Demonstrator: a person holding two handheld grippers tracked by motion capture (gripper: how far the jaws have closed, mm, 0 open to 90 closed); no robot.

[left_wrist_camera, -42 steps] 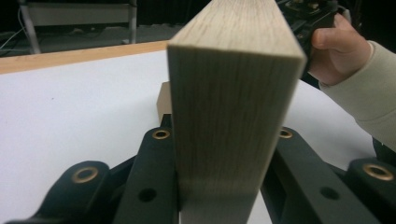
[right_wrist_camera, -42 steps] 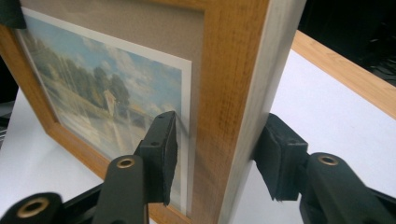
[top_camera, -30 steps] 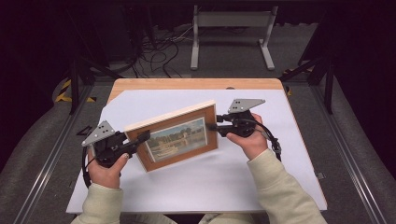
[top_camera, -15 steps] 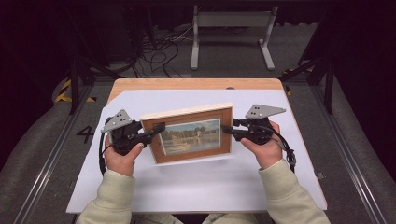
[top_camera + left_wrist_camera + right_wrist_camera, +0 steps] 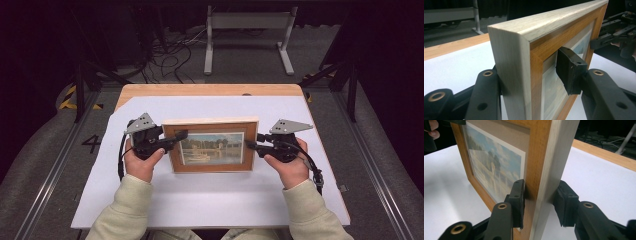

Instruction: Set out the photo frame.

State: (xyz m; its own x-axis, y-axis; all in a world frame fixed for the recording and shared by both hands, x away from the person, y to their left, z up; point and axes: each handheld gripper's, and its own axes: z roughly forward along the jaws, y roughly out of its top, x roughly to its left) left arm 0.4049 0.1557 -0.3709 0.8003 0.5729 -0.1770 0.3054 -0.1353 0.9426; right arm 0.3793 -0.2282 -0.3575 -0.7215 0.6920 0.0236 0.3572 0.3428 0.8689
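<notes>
The left gripper [image 5: 176,137] has just been opening; its jaws straddle the picture frame [image 5: 212,145] loosely. The frame stands on the table [image 5: 210,200]. The right gripper [image 5: 251,145] clamps its other side, so it may tip.

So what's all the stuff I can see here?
picture frame: one, wooden with a landscape print, upright mid-table between both grippers
sheet: one, white, covering the table
table: one, light wood, edge showing at the far side
stand: one, grey metal, on the floor beyond the table
cables: several, black, on the floor behind
left gripper: one, black, jaws just opening, frame's left edge between them
right gripper: one, black, clamped on frame's right edge
sleeves: two, cream, bottom
</notes>
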